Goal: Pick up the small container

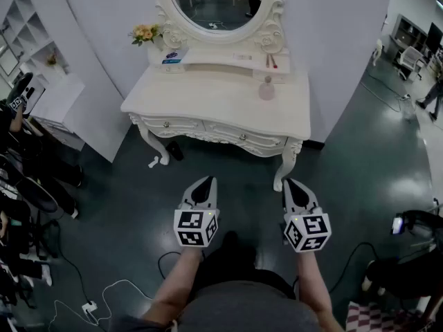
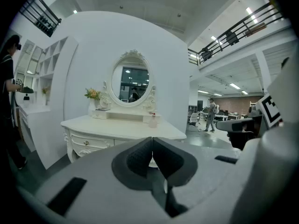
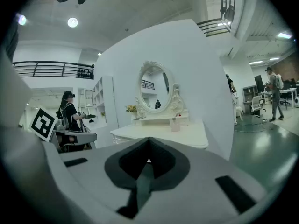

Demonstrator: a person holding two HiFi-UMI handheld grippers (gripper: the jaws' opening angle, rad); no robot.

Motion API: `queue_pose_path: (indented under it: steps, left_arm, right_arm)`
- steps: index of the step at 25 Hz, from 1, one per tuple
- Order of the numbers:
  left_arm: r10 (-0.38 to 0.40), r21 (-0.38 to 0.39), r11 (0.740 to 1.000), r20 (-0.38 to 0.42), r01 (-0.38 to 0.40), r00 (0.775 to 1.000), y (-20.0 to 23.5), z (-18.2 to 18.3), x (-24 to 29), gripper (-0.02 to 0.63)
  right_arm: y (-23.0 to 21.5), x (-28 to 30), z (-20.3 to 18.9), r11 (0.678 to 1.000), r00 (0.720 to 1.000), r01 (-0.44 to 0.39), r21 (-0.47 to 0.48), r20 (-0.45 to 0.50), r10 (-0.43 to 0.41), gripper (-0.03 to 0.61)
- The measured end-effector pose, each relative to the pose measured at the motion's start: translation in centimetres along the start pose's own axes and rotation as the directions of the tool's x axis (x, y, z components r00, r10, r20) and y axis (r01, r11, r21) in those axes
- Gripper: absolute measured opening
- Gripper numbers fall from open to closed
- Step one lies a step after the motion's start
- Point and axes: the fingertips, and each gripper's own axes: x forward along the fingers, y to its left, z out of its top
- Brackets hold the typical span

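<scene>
1. While both grippers hang low over the dark glossy floor (image 1: 118, 206), nothing has been grabbed yet. The left gripper (image 1: 204, 183) has its jaws pressed together on nothing, and the right gripper (image 1: 295, 185) is the same, closed tight and empty.
2. The small pale pink container (image 1: 267, 88) stands upright on the white carved dressing table (image 1: 208, 109). It's toward the right side of the top, just on the near side of the raised shelf under the oval mirror (image 1: 216, 2). Looks like a little capped bottle, but it's too small here to be sure.
3. Key bit: it's far ahead and well apart from both tools. It sits between their lines but closer to the right one, so I'd call the right hand the nearer pick.
4. Its long axis is vertical, so I'd open the jaws first, come in level, and close on its sides.
</scene>
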Motion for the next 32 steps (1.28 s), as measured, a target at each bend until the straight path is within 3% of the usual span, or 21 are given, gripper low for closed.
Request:
queue_pose_path:
  steps: [15, 26, 32]
  left_arm:
    - [-0.001, -0.008, 1.000, 0.006, 0.001, 1.000, -1.1, 0.2, 0.1, 0.008]
    - [0.013, -0.003, 1.000, -0.002, -0.013, 1.000, -0.1, 0.3, 1.3, 0.008]
    - [0.020, -0.007, 1.000, -0.009, -0.020, 1.000, 2.0, 0.5, 4.4, 0.008]
  right_arm:
    - [0.1, -0.8, 0.5, 1.000, 0.999, -0.026, -0.011, 0.022, 0.026, 0.005]
    - [-0.7, 0.9, 0.9, 0.999, 0.999, -0.037, -0.001, 0.008, 0.037, 0.098]
    - [-1.6, 4.1, 1.0, 0.999, 1.000, -0.030, 0.015, -0.003, 0.030, 0.110]
